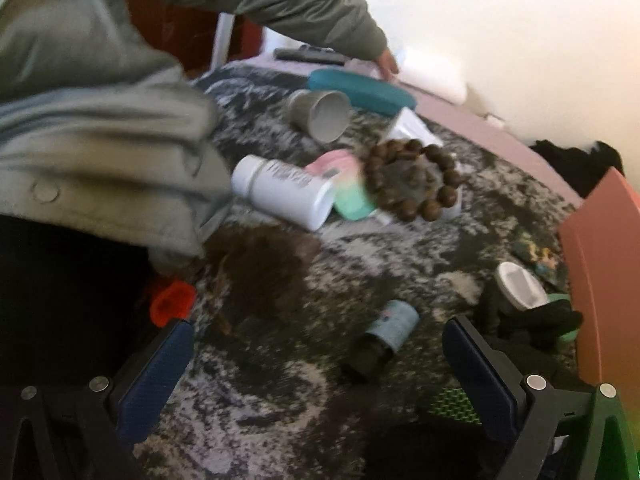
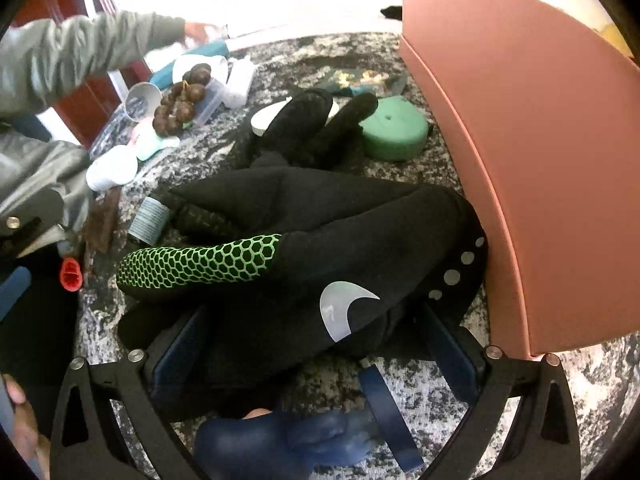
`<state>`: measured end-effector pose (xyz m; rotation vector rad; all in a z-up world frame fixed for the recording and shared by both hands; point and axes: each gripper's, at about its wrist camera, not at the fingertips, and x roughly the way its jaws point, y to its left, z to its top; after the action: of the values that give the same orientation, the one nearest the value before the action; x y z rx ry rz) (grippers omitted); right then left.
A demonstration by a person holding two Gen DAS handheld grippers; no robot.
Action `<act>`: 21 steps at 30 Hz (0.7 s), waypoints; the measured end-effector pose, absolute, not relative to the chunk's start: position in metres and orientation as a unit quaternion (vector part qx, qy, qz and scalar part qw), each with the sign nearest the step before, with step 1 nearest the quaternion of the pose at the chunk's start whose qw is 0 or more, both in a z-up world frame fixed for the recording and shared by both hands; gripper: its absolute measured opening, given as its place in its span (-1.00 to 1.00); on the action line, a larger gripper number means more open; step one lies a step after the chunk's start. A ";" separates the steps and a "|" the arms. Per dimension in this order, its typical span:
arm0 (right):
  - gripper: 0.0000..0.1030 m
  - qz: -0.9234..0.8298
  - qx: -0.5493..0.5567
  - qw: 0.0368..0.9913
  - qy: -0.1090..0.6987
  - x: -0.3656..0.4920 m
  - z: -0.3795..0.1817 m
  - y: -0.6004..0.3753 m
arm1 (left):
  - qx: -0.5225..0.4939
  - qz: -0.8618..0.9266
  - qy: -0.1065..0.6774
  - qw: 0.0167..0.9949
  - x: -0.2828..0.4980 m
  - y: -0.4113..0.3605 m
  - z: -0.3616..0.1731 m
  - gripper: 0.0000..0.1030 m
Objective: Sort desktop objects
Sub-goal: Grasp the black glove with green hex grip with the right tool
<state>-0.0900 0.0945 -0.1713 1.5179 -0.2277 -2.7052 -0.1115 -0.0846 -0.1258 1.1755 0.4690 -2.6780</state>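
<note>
Left gripper (image 1: 320,368): fingers spread wide, nothing between them, over mottled grey cloth (image 1: 360,248). A small dark bottle with a pale blue label (image 1: 384,334) lies just ahead in the gap, bare cloth on its left.

Right gripper (image 2: 316,354): fingers spread, straddling a black glove with green honeycomb print (image 2: 280,256); whether the pads press it cannot be told. The glove's right side lies against the pink box wall (image 2: 520,160). A green round case (image 2: 394,132) sits near that wall.

Farther back a white bottle (image 1: 280,190), grey cup (image 1: 320,114) and wooden bead bracelet (image 1: 416,180) crowd together.
</note>
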 end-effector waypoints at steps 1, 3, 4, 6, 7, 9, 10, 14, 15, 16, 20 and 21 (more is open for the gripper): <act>0.28 -0.877 0.476 0.028 -0.058 -0.086 -0.167 0.091 | 0.393 -0.901 0.161 0.090 -0.109 -0.086 -0.124 0.99; -0.15 -0.887 0.457 0.049 -0.040 -0.080 -0.160 0.086 | 0.387 -0.904 0.158 0.088 -0.105 -0.086 -0.121 0.99; -0.25 -0.889 0.452 0.055 -0.043 -0.078 -0.158 0.085 | 0.384 -0.906 0.153 0.088 -0.104 -0.086 -0.120 0.99; -0.27 -0.892 0.445 0.059 -0.049 -0.076 -0.158 0.087 | 0.385 -0.908 0.140 0.092 -0.103 -0.084 -0.120 0.99; -0.27 -0.894 0.440 0.065 -0.058 -0.076 -0.159 0.090 | 0.387 -0.908 0.133 0.095 -0.104 -0.083 -0.121 0.99; -0.27 -0.895 0.433 0.079 -0.076 -0.074 -0.160 0.096 | 0.392 -0.906 0.123 0.101 -0.106 -0.081 -0.122 0.99; -0.29 -0.895 0.428 0.084 -0.092 -0.071 -0.160 0.101 | 0.396 -0.905 0.118 0.103 -0.107 -0.080 -0.123 0.99; -0.35 -0.897 0.401 0.107 -0.151 -0.066 -0.159 0.115 | 0.404 -0.902 0.111 0.107 -0.109 -0.078 -0.124 0.99; -0.35 -0.897 0.396 0.111 -0.163 -0.065 -0.158 0.118 | 0.405 -0.902 0.110 0.106 -0.110 -0.078 -0.125 0.99; -0.36 -0.898 0.385 0.117 -0.179 -0.064 -0.155 0.122 | 0.406 -0.901 0.110 0.105 -0.111 -0.077 -0.125 0.99; -0.38 -0.917 0.322 0.137 -0.193 -0.051 -0.127 0.130 | 0.411 -0.900 0.107 0.102 -0.114 -0.073 -0.127 0.99; -0.38 -0.923 0.310 0.133 -0.183 -0.047 -0.119 0.130 | 0.413 -0.899 0.104 0.101 -0.115 -0.071 -0.128 0.99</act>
<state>-0.0470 0.1300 -0.1189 0.8991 -0.5316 -2.6792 -0.1148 -0.0709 -0.1280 1.2187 0.3086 -2.6566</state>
